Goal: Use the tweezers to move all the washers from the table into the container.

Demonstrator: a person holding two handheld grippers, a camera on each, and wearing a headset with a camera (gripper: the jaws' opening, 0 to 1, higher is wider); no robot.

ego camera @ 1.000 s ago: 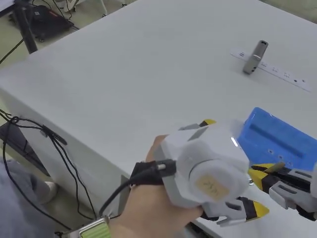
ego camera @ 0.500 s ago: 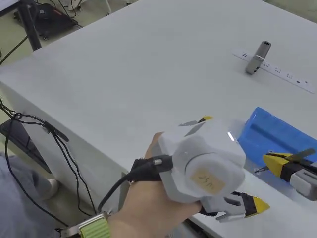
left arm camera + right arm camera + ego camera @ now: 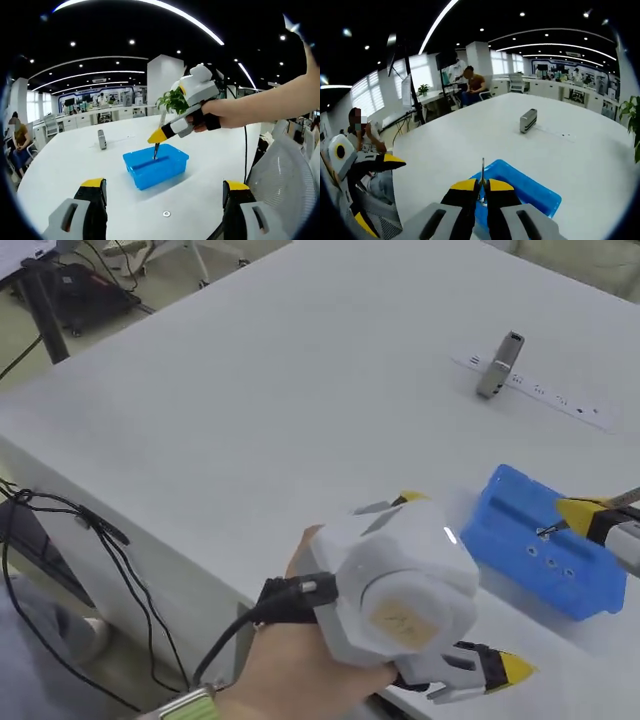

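Observation:
A blue container [image 3: 590, 592] sits near the table's front right, with small washers [image 3: 550, 562] on its floor. My right gripper [image 3: 582, 512] is shut on thin metal tweezers [image 3: 548, 530], whose tip hangs inside the container [image 3: 172, 167]. The right gripper view shows the jaws closed on the tweezers [image 3: 482, 172] above the container [image 3: 530, 192]. My left gripper [image 3: 462, 582] is held low in front of the container, open and empty. One washer [image 3: 166, 214] lies on the table between the left gripper's [image 3: 163, 184] jaws and the container.
A grey metal block [image 3: 497, 364] stands on a white strip [image 3: 560, 400] at the far side of the white table [image 3: 250, 420]. Cables hang off the table's left edge. People sit at desks in the background.
The right gripper has lifted from the table in front of the container and carried the tweezers over it. The left gripper has stayed in place.

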